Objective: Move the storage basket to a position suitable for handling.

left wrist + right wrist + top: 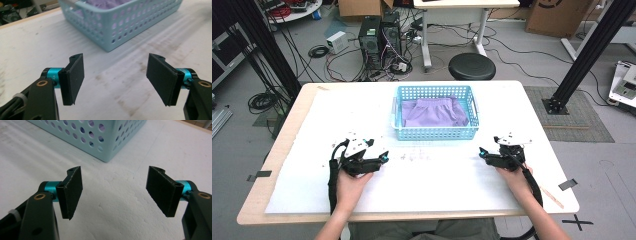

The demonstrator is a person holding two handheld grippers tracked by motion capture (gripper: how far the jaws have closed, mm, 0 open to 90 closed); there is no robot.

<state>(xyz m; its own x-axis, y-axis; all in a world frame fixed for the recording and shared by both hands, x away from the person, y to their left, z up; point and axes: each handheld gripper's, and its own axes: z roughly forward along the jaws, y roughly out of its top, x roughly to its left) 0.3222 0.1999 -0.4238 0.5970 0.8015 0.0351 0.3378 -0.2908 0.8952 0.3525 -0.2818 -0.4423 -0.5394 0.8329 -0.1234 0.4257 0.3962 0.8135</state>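
- Two grippers are held low over the white table point(312, 190), one at each near corner of the basket, with nothing between either pair of jaws.
- Left gripper point(384, 158): jaws are set wide apart and empty; in the left gripper view point(115, 80) only stained table surface is seen between the pads.
- Right gripper point(482, 152): jaws likewise spread wide and empty; bare white table is seen between them in the right gripper view point(113, 195).
- Light blue basket point(434, 133) is placed at the table's middle, toward the far side, its long axis running left to right across the table.
- Purple cloth point(434, 112) is lying crumpled inside the basket, below the rim; it is glimpsed through the holes in both gripper views.
- Key relation: the basket is ahead of and between the two grippers. From the left gripper it lies forward and to the right, the near-left corner point(110, 47) being closest. From the right gripper it lies forward and to the left, the near-right corner point(106, 157) being closest.
- Neither hand is judged clearly nearer; both are set near the basket's front wall, apart from it, roughly mirrored.
- Next move is judged as a reach up and over the front rim to the cloth, or inward to the basket's short ends.
- Risk noted: the rim could be clipped on a low approach.
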